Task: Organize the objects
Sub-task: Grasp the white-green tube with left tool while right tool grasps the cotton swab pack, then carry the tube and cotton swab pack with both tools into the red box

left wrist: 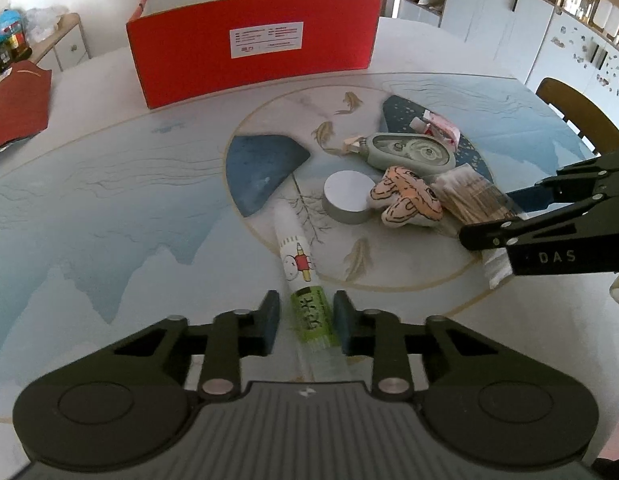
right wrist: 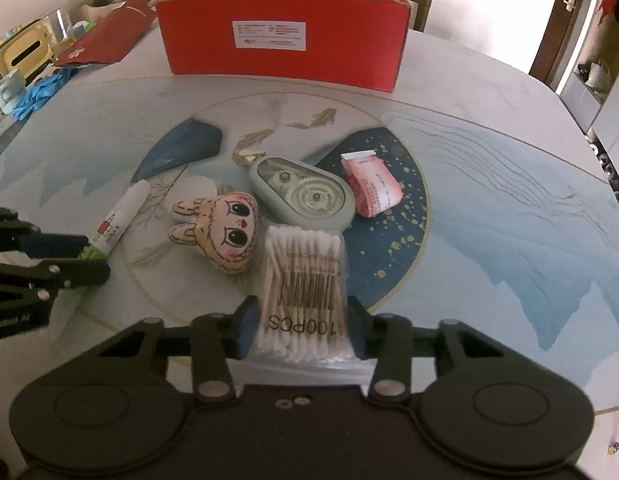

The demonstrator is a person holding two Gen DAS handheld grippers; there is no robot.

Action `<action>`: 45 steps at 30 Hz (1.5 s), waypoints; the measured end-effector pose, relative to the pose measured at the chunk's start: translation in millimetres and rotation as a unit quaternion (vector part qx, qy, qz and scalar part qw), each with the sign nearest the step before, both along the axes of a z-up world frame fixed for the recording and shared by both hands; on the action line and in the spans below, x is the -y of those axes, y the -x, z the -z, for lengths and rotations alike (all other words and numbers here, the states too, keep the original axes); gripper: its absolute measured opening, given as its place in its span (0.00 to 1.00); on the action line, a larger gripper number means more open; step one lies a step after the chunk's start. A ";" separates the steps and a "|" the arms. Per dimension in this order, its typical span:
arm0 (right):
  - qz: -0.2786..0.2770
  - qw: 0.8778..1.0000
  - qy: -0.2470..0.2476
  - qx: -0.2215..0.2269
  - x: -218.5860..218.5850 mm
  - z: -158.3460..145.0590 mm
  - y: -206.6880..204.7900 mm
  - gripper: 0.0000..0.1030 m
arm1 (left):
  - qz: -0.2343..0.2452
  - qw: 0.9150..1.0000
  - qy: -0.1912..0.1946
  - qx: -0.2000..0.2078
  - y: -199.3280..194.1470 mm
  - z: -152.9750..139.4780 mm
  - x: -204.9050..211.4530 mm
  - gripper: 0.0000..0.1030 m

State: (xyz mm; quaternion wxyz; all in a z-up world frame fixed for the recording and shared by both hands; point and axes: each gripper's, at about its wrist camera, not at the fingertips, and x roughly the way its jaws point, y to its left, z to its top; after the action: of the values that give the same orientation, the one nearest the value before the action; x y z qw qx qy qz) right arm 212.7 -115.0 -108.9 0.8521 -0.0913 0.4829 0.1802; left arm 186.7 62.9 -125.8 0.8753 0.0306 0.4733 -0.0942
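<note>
Both tongs pinch light goods: left tongs (left wrist: 305, 322) a stiff, slick glue stick (left wrist: 305, 280) near its base. Right tongs (right wrist: 301, 326) squeeze the soft, crinkly cotton swab bag (right wrist: 303, 280) at its near end.

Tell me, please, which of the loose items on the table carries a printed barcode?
The cotton swab pack, between the right tool's fingers; the other items show none.

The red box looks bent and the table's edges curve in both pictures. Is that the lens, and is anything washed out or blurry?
Yes, the lens: in the left wrist view the red box bows and the table curves; the right wrist view bends them likewise. Daylight bleaches the doorway at its right edge, its corners go black, and the bag of cotton swabs near the lens looks soft.
</note>
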 end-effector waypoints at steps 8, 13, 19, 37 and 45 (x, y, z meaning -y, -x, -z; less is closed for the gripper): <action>0.028 0.999 -0.025 -0.003 9.1 -14.3 4.1 0.37 | -0.029 0.998 0.055 -0.015 -3.3 -2.5 -17.6 0.16; 0.028 0.999 -0.038 0.005 8.3 -32.3 7.7 0.37 | -0.036 0.996 0.080 -0.005 -2.7 -13.8 -23.0 0.16; 0.024 0.998 -0.049 0.026 2.2 -57.7 3.2 0.37 | -0.047 0.994 0.101 0.013 -9.0 -32.6 -29.6 0.16; -0.008 0.992 -0.046 0.115 -30.3 -128.4 -60.9 0.36 | -0.067 0.985 0.129 0.089 -72.2 -104.9 -36.4 0.16; -0.021 0.989 -0.046 0.139 -41.5 -146.8 -95.1 0.36 | -0.067 0.984 0.115 0.115 -104.0 -126.8 -41.3 0.16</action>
State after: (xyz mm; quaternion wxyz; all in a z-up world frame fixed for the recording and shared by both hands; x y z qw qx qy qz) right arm 307.7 -73.5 37.9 0.9102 -0.0861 0.3488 0.2061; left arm 290.7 104.2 1.0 0.9259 -0.0921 0.3564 -0.0848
